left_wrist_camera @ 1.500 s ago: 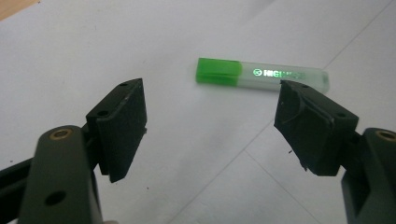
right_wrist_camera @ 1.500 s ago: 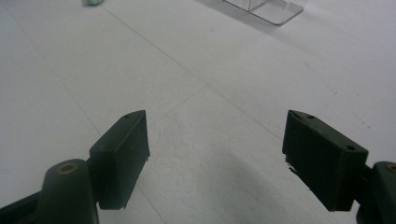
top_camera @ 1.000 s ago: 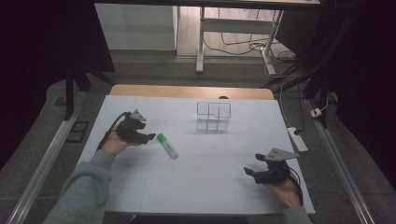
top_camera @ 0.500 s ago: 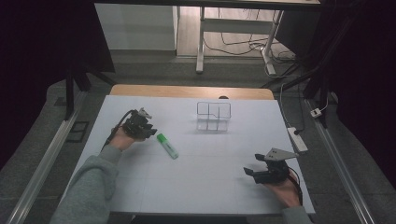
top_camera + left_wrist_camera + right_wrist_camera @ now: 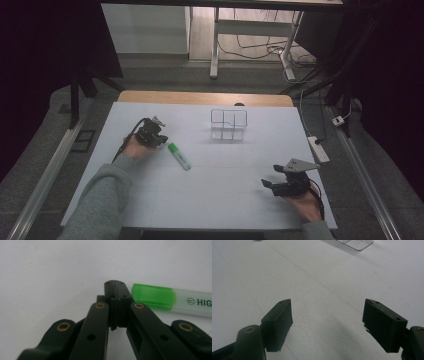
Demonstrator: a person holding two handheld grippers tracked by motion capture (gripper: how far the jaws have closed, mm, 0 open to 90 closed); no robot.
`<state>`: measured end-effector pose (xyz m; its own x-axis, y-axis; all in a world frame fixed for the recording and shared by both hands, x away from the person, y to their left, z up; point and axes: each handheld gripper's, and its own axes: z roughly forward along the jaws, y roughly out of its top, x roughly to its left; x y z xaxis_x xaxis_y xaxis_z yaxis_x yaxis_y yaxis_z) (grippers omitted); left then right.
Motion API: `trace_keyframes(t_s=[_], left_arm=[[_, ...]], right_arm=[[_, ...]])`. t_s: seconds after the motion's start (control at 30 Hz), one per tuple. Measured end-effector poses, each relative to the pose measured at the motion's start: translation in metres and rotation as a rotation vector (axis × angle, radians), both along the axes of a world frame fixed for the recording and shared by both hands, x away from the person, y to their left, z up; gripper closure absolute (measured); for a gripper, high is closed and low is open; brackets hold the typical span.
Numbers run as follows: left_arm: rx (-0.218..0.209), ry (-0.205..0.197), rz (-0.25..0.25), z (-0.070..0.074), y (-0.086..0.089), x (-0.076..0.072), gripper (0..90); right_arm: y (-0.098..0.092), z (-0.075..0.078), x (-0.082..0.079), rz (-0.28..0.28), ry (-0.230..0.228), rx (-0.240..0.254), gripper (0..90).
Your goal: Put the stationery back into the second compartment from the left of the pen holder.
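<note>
A green highlighter [image 5: 179, 155] lies flat on the white table [image 5: 210, 200], left of centre. In the left gripper view its green cap [image 5: 153, 296] and clear barrel sit just right of my jaw tips. My left gripper [image 5: 161, 140] is shut with nothing between its jaws, its tips [image 5: 114, 284] close beside the cap. My right gripper [image 5: 267, 184] rests near the table's front right corner, open and holding nothing [image 5: 327, 315].
A clear compartmented holder [image 5: 228, 124] stands at the back centre of the table; its base [image 5: 355, 243] shows at the top of the right gripper view. A power strip [image 5: 319, 148] lies off the table's right edge.
My left gripper has moved away from the person and to the right, up beside the highlighter's cap. The right gripper has stayed in place.
</note>
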<state>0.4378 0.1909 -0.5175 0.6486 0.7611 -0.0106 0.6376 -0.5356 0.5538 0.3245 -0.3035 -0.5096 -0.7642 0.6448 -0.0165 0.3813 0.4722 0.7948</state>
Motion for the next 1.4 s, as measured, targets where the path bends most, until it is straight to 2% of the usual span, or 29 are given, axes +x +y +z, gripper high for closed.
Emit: trace_keyframes(t_s=[0.43,1.0,1.2,1.4], left_arm=[[-0.028,0.020,-0.031,-0.006,-0.003,0.005,89.1],[-0.017,0.026,-0.089,-0.007,-0.007,0.002,89.1],[-0.006,0.022,-0.119,-0.003,-0.012,-0.003,89.0],[-0.019,0.010,-0.136,0.002,-0.019,-0.008,89.0]], right_arm=[[0.001,0.000,-0.001,0.003,-0.001,-0.010,24.0],[-0.001,-0.001,-0.002,-0.007,-0.001,-0.019,23.7],[-0.001,-0.001,-0.002,-0.002,0.001,-0.028,23.9],[-0.001,-0.001,-0.003,-0.003,0.000,-0.025,23.8]])
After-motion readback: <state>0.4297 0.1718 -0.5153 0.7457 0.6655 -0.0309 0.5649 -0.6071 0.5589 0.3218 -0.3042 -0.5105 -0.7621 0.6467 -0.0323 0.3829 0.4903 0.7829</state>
